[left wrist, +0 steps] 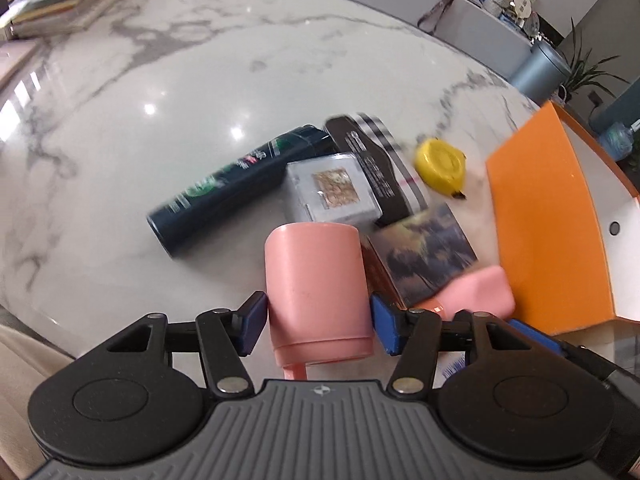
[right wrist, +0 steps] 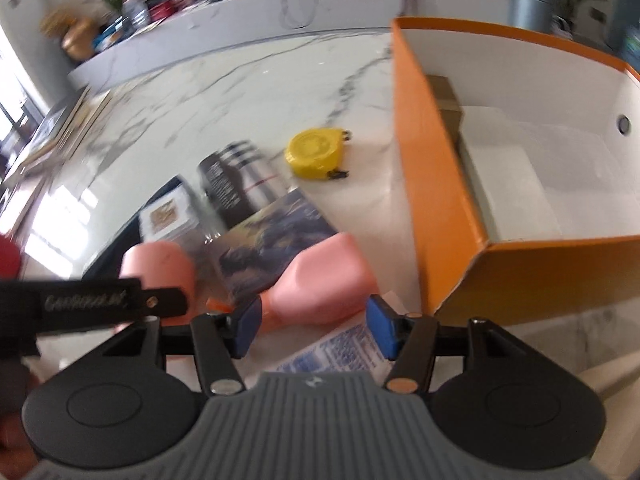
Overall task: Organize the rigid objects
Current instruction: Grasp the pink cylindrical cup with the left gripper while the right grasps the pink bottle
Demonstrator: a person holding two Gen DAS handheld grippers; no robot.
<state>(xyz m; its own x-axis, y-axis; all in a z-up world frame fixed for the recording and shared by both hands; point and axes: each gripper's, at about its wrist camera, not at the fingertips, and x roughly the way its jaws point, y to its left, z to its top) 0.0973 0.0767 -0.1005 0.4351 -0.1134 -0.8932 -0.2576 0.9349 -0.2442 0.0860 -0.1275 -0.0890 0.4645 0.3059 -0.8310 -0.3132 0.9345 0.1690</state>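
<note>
Pink cup [left wrist: 320, 296], yellow tape measure [left wrist: 439, 165], dark green can [left wrist: 236, 184], orange box [left wrist: 544, 224] white inside, grey-veined white marble worktop [left wrist: 180, 80], checked carton [left wrist: 380, 136].

- The left wrist camera looked steeply down along its fingers, close over the table [left wrist: 168, 80].
- The right wrist camera faced likewise, further right, near the box [right wrist: 436, 168].
- Both shared the cup [left wrist: 316, 292], tape [left wrist: 440, 166] and box.
</note>
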